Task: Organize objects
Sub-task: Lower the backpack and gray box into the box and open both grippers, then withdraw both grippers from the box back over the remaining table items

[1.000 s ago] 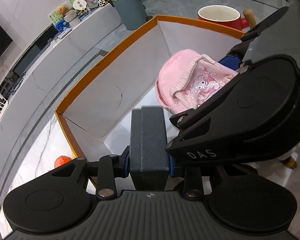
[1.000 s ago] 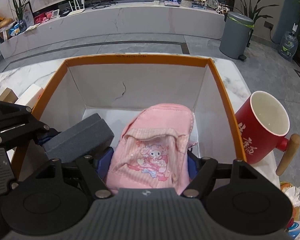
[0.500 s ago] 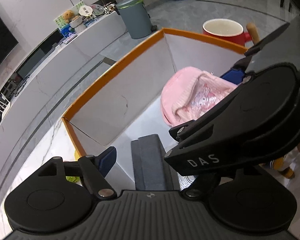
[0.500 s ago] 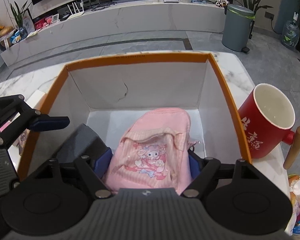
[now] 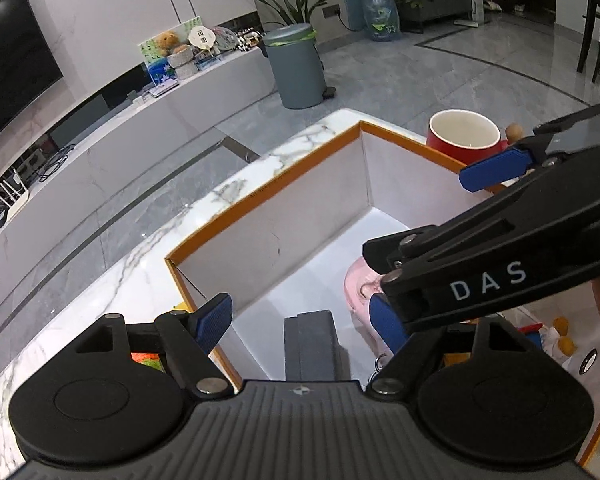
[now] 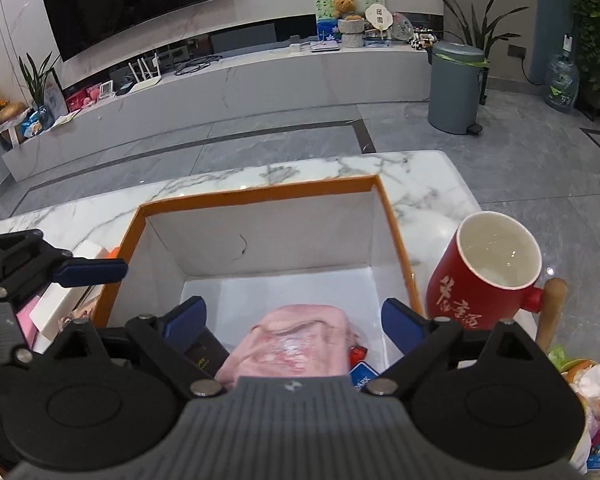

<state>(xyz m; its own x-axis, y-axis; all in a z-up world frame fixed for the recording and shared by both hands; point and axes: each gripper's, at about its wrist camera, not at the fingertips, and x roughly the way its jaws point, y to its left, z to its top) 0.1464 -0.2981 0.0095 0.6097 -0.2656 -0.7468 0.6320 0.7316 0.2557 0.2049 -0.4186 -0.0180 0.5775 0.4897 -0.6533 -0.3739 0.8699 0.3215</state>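
We are finding the pink bag point(image 6: 296, 340) and grey case point(image 5: 310, 344) lying inside the box point(image 6: 260, 196); both grippers, left point(image 5: 300, 320) and right point(image 6: 294, 316), are hanging spread and empty above it; the mug point(image 6: 488, 276) is standing outside, right, seemingly still awaiting sorting.

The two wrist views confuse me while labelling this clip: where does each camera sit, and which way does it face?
Left wrist view: sits on the left hand-held gripper, open, looking forward and down into the orange-rimmed box at the dark gray case; the right hand-held gripper crosses its right side.
Right wrist view: sits on the right hand-held gripper, open above the pink backpack; the other gripper's finger shows at left.
Shared: box, backpack, red mug, gray bin.
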